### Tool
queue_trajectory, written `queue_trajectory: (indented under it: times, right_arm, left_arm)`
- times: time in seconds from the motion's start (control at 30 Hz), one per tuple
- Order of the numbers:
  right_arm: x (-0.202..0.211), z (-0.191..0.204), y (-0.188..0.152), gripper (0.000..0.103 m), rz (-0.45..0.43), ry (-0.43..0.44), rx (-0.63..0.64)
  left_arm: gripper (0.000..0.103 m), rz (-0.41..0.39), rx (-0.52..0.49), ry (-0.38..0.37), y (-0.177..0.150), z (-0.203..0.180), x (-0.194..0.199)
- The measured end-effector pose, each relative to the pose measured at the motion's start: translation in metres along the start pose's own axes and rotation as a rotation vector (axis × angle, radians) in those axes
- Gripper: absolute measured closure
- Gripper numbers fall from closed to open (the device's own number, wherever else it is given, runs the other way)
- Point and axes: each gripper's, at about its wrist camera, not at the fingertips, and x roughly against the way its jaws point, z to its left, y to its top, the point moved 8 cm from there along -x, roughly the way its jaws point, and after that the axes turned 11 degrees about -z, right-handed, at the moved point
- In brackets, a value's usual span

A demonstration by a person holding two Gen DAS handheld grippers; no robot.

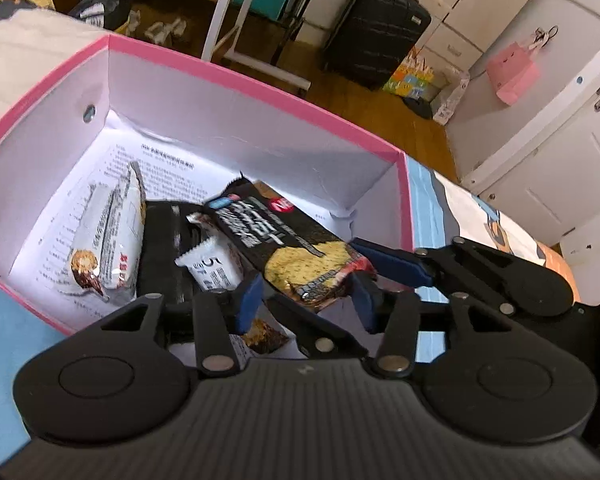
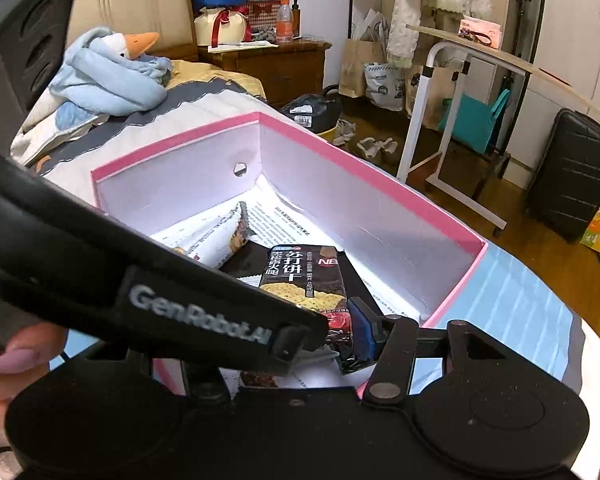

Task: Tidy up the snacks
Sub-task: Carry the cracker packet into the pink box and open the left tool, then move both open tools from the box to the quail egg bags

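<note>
A pink box [image 1: 236, 76] with white walls and a printed sheet on its floor stands on the bed. Inside lie a white wrapped bar [image 1: 112, 240], a small white packet [image 1: 216, 268] and a black packet under them. A black cracker packet [image 1: 284, 240] leans across these. Its lower end sits between the blue pads [image 1: 250, 300] of my left gripper [image 1: 306, 300], which stand apart from it. My right gripper [image 2: 332, 330] comes in from the right. One of its blue pads [image 2: 362, 332] rests against the cracker packet [image 2: 304, 276]. The left gripper's body hides the other.
The box [image 2: 380, 192] rests on a blue-striped cover [image 2: 512, 300]. A goose plush [image 2: 112, 76] lies further up the bed. A white-framed side table [image 2: 452, 112] and a black suitcase [image 2: 572, 176] stand on the wooden floor beyond. A person's fingers [image 2: 8, 356] show at lower left.
</note>
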Motion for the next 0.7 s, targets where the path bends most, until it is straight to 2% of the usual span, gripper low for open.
queue_trajectory:
  times: [0.03,0.27,0.5,0.7]
  right_arm:
    - [-0.001,0.0,0.001,0.04,-0.006,-0.009,0.008]
    - [0.03,0.003,0.002,0.039,-0.021,-0.04,0.044]
    - [0.088,0.001,-0.004,0.038,-0.053,-0.081,-0.034]
    - [0.135,0.003,-0.014,0.037,-0.075,-0.124,-0.017]
  left_arm:
    - [0.048,-0.014,-0.008,0.009,0.0,0.001,0.002]
    - [0.048,-0.014,-0.071,0.051,0.008,-0.003,0.031]
    - [0.048,-0.033,-0.119,0.019,0.004,-0.019,0.069]
    - [0.048,-0.04,-0.188,-0.016,-0.003,-0.038,0.097]
